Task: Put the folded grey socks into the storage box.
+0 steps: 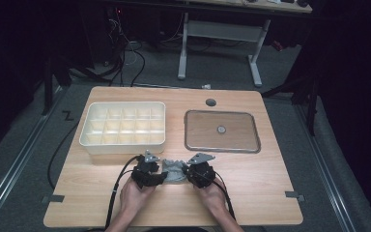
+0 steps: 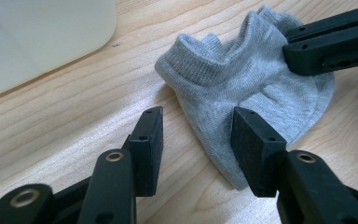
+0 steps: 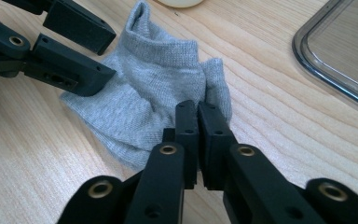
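Observation:
A grey ankle sock lies crumpled on the wooden table near its front edge, between the two hand-held grippers. In the right gripper view my right gripper is shut on a fold at the edge of the sock. The left gripper view shows the same grip from across the sock, with the right gripper at the far side. My left gripper stands open, one jaw on bare wood and the other over the sock's near end, neither pad pressing it. The left gripper reaches in from the upper left.
A cream compartment box stands just behind the left hand, its corner close to the left jaws. A clear shallow tray with a small round thing in it lies at the back right, its rim beside the right gripper.

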`<state>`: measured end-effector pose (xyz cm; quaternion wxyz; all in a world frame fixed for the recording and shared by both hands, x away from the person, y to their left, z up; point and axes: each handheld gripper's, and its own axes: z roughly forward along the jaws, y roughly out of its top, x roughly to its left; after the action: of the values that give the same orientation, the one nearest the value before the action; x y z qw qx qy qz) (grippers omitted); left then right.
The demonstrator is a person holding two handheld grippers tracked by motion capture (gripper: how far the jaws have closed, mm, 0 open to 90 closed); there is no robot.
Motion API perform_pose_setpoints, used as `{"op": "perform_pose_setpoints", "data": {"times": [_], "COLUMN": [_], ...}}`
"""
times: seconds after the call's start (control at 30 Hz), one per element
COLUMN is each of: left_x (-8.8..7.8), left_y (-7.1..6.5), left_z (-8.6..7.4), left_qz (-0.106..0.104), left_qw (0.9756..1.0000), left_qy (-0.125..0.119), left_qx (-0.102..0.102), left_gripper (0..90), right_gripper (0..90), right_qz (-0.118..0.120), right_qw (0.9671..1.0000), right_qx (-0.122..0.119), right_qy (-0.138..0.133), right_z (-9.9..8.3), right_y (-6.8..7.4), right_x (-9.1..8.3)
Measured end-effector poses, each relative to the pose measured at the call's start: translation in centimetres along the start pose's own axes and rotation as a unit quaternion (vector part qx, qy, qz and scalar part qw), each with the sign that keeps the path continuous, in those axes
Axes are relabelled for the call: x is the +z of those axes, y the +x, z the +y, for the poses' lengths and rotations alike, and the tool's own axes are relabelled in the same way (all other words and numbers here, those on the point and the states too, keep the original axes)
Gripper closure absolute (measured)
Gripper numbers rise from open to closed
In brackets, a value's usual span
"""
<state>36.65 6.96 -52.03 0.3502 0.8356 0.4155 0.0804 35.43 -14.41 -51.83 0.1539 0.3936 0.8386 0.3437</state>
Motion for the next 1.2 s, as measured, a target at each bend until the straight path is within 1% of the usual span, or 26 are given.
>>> {"op": "perform_pose_setpoints", "data": {"times": [0.03,0.1,0.13,0.23,0.27,0.3,0.33,0.37,0.4,0.43,0.47,0.57,0.6,0.63,0.67,0.7,0.8,0.83,0.87,0.9,0.93,0.97,1.0,1.07,1.17,1.2], "left_x": [0.0,0.0,0.0,0.0,0.0,0.0,-0.1,-0.1,-0.2,-0.2,-0.3,-0.3,-0.2,-0.2,-0.2,-0.2,0.0,0.0,0.1,0.1,0.2,0.4,0.4,0.6,0.6,0.7], "left_y": [0.0,0.2,0.3,0.4,0.6,0.6,0.6,0.7,0.9,0.9,1.0,1.1,1.3,1.3,1.5,1.7,1.9,1.9,1.9,1.9,1.9,1.9,1.9,1.9,1.8,1.8], "left_z": [0.0,0.1,0.2,0.3,0.2,0.2,0.3,0.3,0.4,0.4,0.5,0.7,0.8,0.8,0.8,0.9,0.9,0.9,0.8,0.8,0.8,0.6,0.6,0.3,0.2,0.2], "left_qz": [-0.002,-0.008,-0.015,-0.021,-0.030,-0.030,-0.033,-0.035,-0.042,-0.042,-0.046,-0.046,-0.045,-0.045,-0.044,-0.044,-0.041,-0.041,-0.041,-0.041,-0.040,-0.041,-0.041,-0.043,-0.042,-0.041], "left_qw": [1.0000,0.9999,0.9997,0.9995,0.9989,0.9989,0.9986,0.9983,0.9976,0.9976,0.9969,0.9966,0.9958,0.9958,0.9954,0.9948,0.9939,0.9939,0.9941,0.9941,0.9940,0.9935,0.9935,0.9925,0.9916,0.9917], "left_qy": [-0.001,0.001,0.003,0.004,-0.002,-0.002,-0.008,-0.012,-0.020,-0.020,-0.026,-0.029,-0.031,-0.031,-0.034,-0.038,-0.041,-0.041,-0.037,-0.037,-0.036,-0.033,-0.033,-0.040,-0.048,-0.048], "left_qx": [-0.002,-0.010,-0.017,-0.024,-0.035,-0.035,-0.041,-0.045,-0.052,-0.052,-0.058,-0.062,-0.073,-0.073,-0.078,-0.084,-0.094,-0.094,-0.093,-0.093,-0.095,-0.101,-0.101,-0.108,-0.113,-0.112], "left_gripper": [54.4,54.1,52.7,50.7,47.4,45.2,45.2,44.1,43.5,43.4,43.3,43.4,43.5,43.3,43.0,43.0,42.7,42.7,42.7,42.8,42.8,42.9,42.9,43.1,43.5,43.9], "right_gripper": [85.0,81.3,76.1,74.5,74.5,74.5,74.9,76.5,80.3,81.8,83.0,84.6,85.9,85.9,86.9,86.9,88.1,88.1,88.6,88.6,88.8,89.3,89.3,90.0,90.0,90.0], "right_qz": [0.000,0.008,0.015,0.014,0.018,0.018,0.021,0.021,0.025,0.026,0.027,0.027,0.028,0.028,0.027,0.027,0.028,0.028,0.026,0.026,0.025,0.024,0.024,0.020,0.017,0.017], "right_qw": [1.0000,0.9999,0.9999,0.9999,0.9997,0.9997,0.9996,0.9994,0.9990,0.9990,0.9989,0.9990,0.9989,0.9989,0.9990,0.9990,0.9990,0.9990,0.9992,0.9992,0.9993,0.9996,0.9996,0.9998,0.9998,0.9998], "right_qx": [0.000,0.007,0.007,0.002,0.007,0.007,0.010,0.012,0.015,0.016,0.014,0.009,0.004,0.004,0.003,0.003,0.001,0.001,0.000,0.000,0.001,0.001,0.001,0.004,0.003,0.006], "right_qy": [0.000,-0.001,0.001,-0.002,-0.012,-0.012,-0.018,-0.023,-0.034,-0.033,-0.034,-0.034,-0.037,-0.037,-0.037,-0.037,-0.034,-0.034,-0.029,-0.029,-0.026,-0.016,-0.016,-0.005,-0.006,-0.007], "right_z": [0.0,0.1,0.2,0.4,0.4,0.4,0.4,0.5,0.5,0.6,0.7,1.1,1.6,1.6,2.1,2.1,2.9,2.9,3.0,3.0,3.0,2.8,2.8,2.5,2.0,1.9], "right_y": [0.0,-0.2,-0.1,0.1,0.2,0.2,0.1,0.1,0.1,0.1,0.2,0.4,0.4,0.4,0.5,0.5,0.5,0.5,0.5,0.5,0.4,0.2,0.2,0.0,-0.2,-0.2], "right_x": [0.0,0.0,-0.2,-0.5,-1.0,-1.0,-1.3,-1.6,-2.0,-2.2,-2.2,-2.2,-2.0,-2.0,-1.6,-1.6,-0.3,-0.3,0.4,0.4,0.7,1.3,1.3,1.8,2.2,2.2]}}
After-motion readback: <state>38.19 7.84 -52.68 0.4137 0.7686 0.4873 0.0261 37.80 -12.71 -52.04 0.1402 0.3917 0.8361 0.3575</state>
